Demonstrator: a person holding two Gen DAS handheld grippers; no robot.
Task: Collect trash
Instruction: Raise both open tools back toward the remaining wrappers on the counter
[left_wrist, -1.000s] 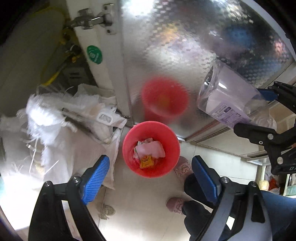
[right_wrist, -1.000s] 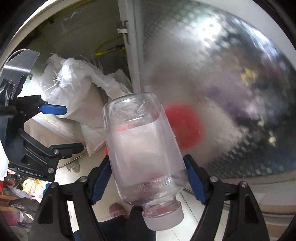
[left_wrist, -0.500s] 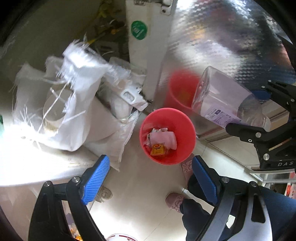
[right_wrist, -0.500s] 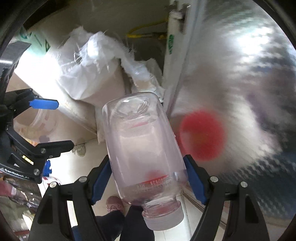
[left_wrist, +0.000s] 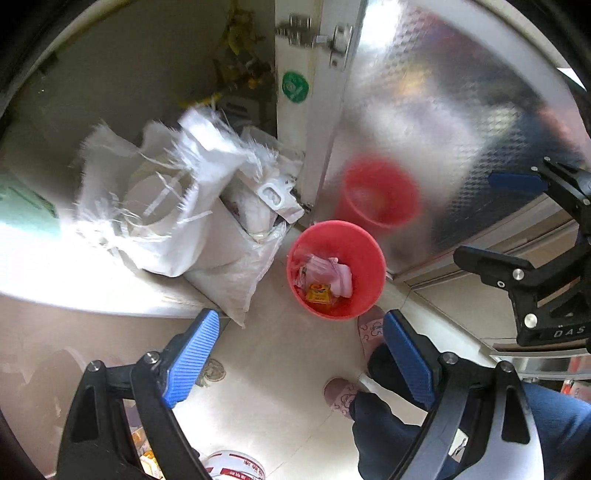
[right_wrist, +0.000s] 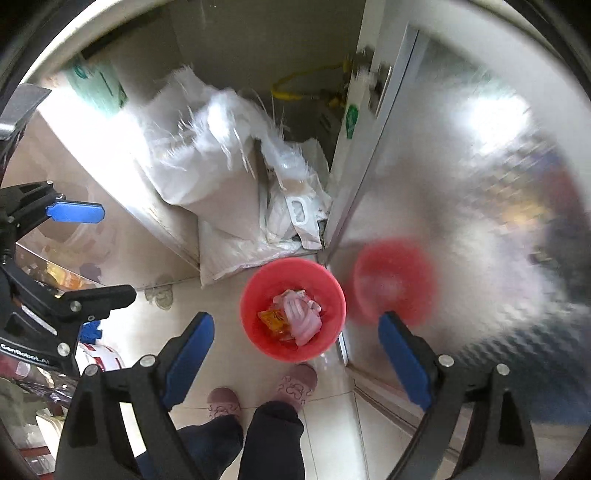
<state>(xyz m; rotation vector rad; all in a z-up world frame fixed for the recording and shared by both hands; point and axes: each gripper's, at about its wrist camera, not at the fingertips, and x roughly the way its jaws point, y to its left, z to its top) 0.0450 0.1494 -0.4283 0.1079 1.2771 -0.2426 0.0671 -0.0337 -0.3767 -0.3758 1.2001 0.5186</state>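
A red bucket (left_wrist: 365, 291) stands on the pale tiled floor by the cabinet corner. It holds a pink bag (left_wrist: 332, 273) and an orange wrapper (left_wrist: 317, 293). My left gripper (left_wrist: 301, 321) hangs open above the bucket's near rim with nothing between its blue pads. In the right wrist view the bucket (right_wrist: 251, 314) lies directly below my right gripper (right_wrist: 295, 319). Its jaws are opening and nothing is between them. Each gripper shows in the other's view: the right gripper (left_wrist: 480, 218) at the right edge, the left gripper (right_wrist: 114, 251) at the left edge. No bottle is in view.
White woven sacks (left_wrist: 166, 206) fill the open cabinet left of the bucket. A shiny metal door (left_wrist: 443, 129) stands right of it and mirrors the bucket. A person's feet in pink slippers (right_wrist: 295, 384) stand just in front. A white tub (left_wrist: 232, 465) sits at the bottom.
The clear bottle held between my right gripper's pads is gone from both views and those jaws stand wider. Both views have rolled, and the bucket now lies under the right gripper.
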